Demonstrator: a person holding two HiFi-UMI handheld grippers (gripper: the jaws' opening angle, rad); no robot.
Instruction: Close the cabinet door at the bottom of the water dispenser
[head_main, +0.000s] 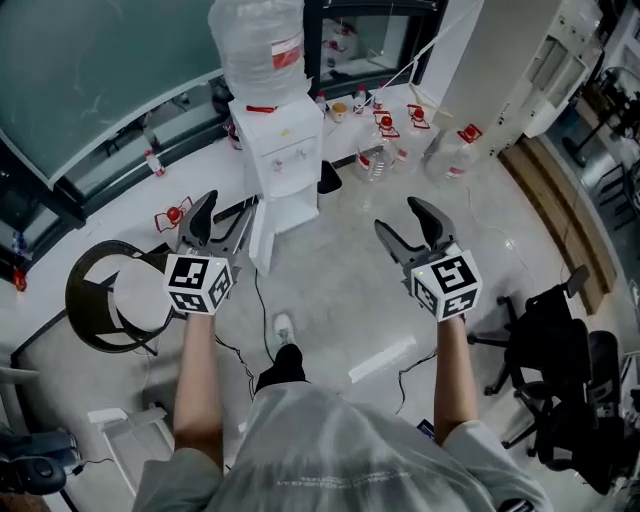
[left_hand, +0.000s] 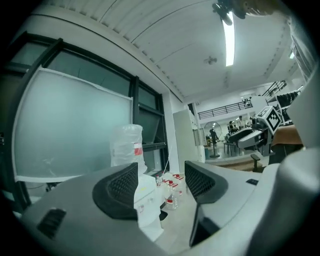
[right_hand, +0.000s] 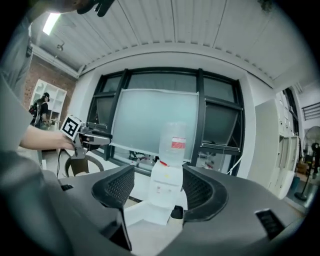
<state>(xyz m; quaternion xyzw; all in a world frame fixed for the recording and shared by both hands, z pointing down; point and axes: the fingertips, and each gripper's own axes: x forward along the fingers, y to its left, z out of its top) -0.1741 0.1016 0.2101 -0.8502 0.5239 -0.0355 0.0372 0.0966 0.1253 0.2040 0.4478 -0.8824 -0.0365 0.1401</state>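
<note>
One white shoe (head_main: 284, 326), head view only, cabinet door (head_main: 262, 238) ajar

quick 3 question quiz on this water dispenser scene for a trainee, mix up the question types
1. True or false: the cabinet door at the bottom of the water dispenser stands open.
2. The left tongs are: A open and empty; B shut on the door; C shut on a bottle.
3. Fill in: the black office chair stands on the person's ___ side.
Key: 1 true; 2 A; 3 right.
</note>
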